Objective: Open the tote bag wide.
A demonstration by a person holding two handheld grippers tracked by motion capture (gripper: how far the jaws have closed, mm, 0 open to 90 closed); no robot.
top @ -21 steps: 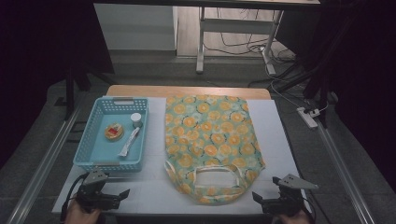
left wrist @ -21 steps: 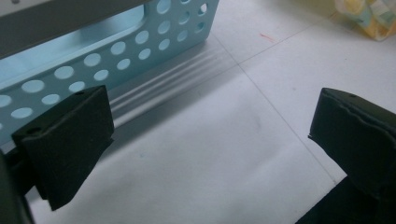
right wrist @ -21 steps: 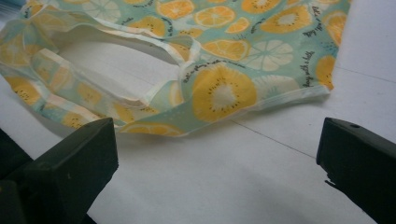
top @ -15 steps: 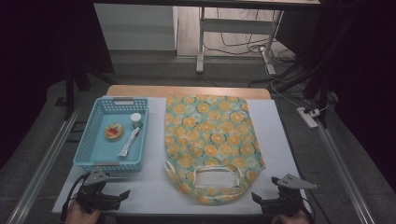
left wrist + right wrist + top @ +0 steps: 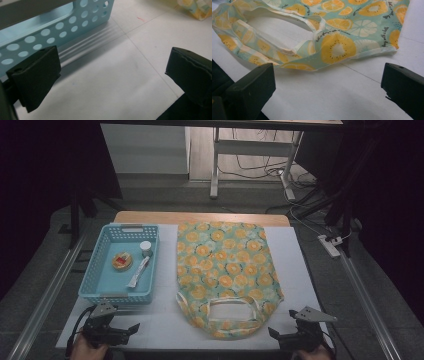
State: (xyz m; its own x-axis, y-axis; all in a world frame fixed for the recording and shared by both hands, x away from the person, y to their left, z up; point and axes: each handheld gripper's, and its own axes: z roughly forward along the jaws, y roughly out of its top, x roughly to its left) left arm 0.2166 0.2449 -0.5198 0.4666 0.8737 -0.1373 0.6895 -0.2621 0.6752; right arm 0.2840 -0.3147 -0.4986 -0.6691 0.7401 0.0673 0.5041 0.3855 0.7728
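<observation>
**Jaws wide on both grippers, nothing held**

Left gripper (image 5: pixel 131 329) rests at near left, just beside blue basket (image 5: pixel 120 292). Right gripper (image 5: pixel 276 335) rests at near right, jaws spread, empty. Fruit-print bag (image 5: pixel 227 270) lies flat mid-table, handle end nearest, close ahead of the right gripper.

A cloth bag (image 5: pixel 227 275) printed with orange and lemon slices on a pale green ground is laid flat on the white table top, at the middle, its handle end toward the near edge. The cut-out handle (image 5: pixel 231 311) lies open, the white surface being seen through it; in the right gripper view the handle loops (image 5: pixel 287 47) are seen slightly rumpled and small script is printed on the fabric. A light blue perforated basket (image 5: pixel 102 292) stands just beside the bag on its left, apart from it. A small round tin (image 5: pixel 122 261), a white tube (image 5: pixel 138 272) and a small capped jar (image 5: pixel 146 248) are held in the basket.
</observation>
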